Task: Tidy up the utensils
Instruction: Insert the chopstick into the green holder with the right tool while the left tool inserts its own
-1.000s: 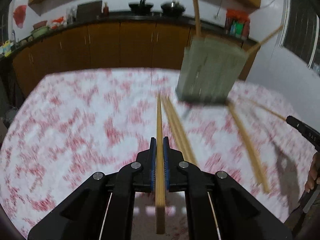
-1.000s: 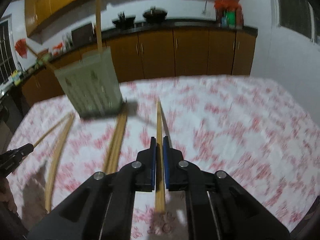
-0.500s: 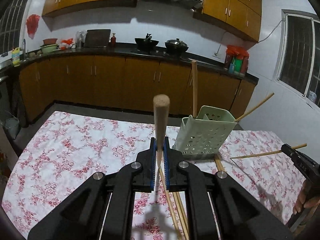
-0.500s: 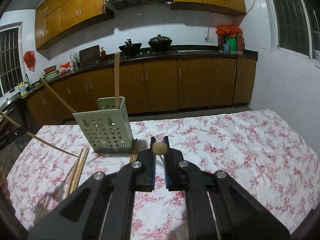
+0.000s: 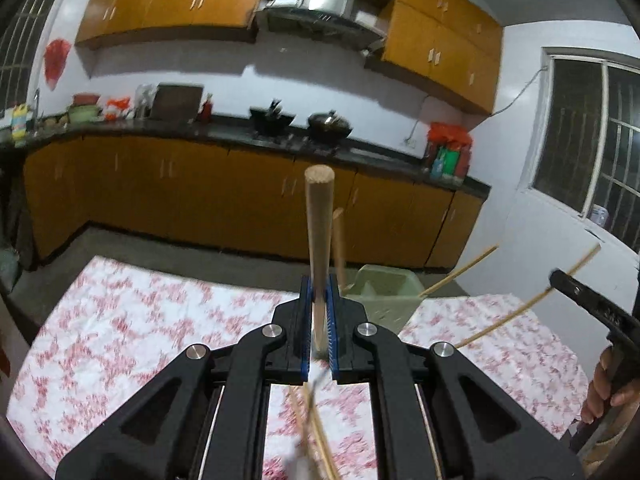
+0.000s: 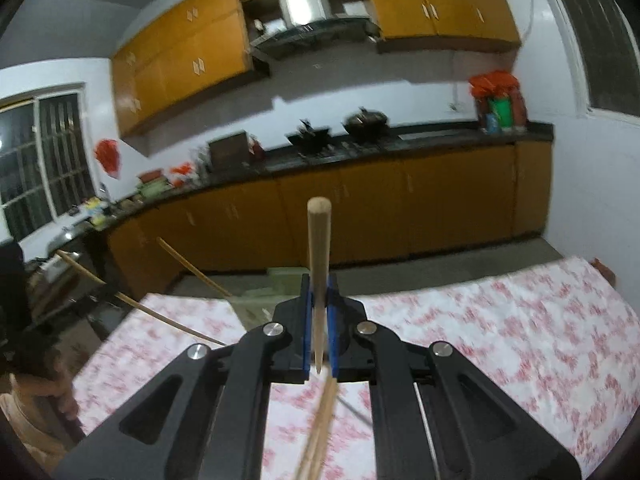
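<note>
Chopsticks pinched upright in both my grippers, left (image 5: 320, 312) and right (image 6: 319, 312), next dropping them into the green holder (image 5: 384, 300).

Both jaws clamped tight: the left hand-held gripper (image 5: 320, 316) and right hand-held gripper (image 6: 319, 320) each pinch a chopstick, tilted slightly downward; a hand (image 5: 612, 392) grips the right tool's handle at frame edge.
</note>
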Demonstrator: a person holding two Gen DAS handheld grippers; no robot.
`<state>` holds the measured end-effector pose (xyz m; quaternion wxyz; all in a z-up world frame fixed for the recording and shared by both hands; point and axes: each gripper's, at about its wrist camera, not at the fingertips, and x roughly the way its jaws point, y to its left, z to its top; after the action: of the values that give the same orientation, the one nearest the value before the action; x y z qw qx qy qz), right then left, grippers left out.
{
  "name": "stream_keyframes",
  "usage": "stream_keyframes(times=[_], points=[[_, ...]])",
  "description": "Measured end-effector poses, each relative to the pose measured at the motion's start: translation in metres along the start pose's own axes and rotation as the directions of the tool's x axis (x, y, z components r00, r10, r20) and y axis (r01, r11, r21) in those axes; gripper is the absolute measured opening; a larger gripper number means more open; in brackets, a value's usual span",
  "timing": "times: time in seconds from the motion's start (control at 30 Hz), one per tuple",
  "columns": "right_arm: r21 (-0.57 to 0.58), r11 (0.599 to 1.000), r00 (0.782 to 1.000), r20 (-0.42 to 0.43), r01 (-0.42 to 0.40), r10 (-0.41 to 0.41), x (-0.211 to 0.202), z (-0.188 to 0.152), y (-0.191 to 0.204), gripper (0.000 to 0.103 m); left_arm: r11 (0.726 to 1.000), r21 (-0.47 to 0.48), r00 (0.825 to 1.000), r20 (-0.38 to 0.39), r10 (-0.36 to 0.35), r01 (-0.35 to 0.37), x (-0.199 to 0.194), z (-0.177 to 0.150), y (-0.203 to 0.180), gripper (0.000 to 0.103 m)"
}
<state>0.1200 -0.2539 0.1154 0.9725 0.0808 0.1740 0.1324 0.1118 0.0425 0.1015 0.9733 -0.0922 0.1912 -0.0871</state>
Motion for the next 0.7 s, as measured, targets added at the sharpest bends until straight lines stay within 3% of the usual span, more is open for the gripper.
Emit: stream_keyframes(times=[0.2,0.4,0.7], points=[[-0.019,1.000,0.991,0.134,-0.007,0.010,0.001,0.032,0.023,0.008,1.000,0.012,0.992,0.121,-0.027,0.026,-0.010,0.027,-0.025,0.007],[-0.030,0.999,0.974,0.226,0.025,-0.018,0.022,0.048,0.035,0.008,0.999,0.047,0.984,0.178,-0.023,0.015,0.008,0.043,-0.047,0.007],[-0.039,0.998,0.996,0.074,0.044,-0.041,0.091,0.029,0.029,0.008,0.999,0.045,0.999,0.047,-0.023,0.021,0.065,0.025,-0.052,0.007]])
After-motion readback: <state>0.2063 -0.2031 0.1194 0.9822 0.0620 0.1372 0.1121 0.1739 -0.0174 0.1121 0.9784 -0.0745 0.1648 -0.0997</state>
